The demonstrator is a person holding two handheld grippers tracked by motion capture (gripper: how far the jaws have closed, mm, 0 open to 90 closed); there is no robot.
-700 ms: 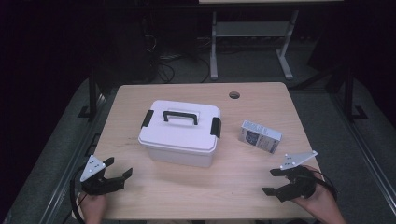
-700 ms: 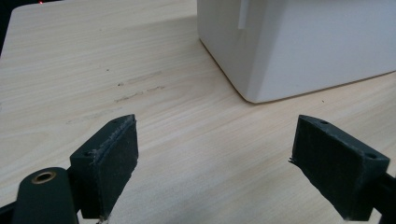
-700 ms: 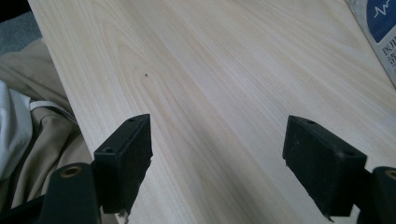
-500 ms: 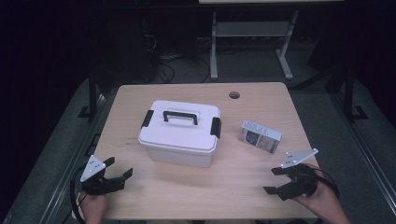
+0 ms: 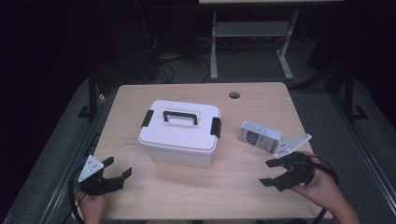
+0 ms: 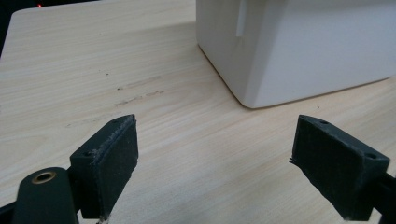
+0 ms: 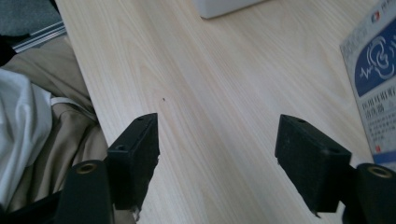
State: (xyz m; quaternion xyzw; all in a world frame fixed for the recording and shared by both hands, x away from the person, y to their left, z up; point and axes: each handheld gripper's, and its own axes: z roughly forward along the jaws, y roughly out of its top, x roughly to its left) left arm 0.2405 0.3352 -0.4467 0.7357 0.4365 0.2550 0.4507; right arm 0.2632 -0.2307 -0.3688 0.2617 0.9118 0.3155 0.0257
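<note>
Your right tool (image 5: 273,173) stood with jaws wide and empty, low over the surface (image 5: 233,196), and the small printed box (image 5: 259,137) lay just ahead of it, up and slightly left, long axis slanting across the surface. That hand was much the nearer. Your left tool (image 5: 116,170), also wide and empty, faced the white lidded bin (image 5: 180,133).
</note>
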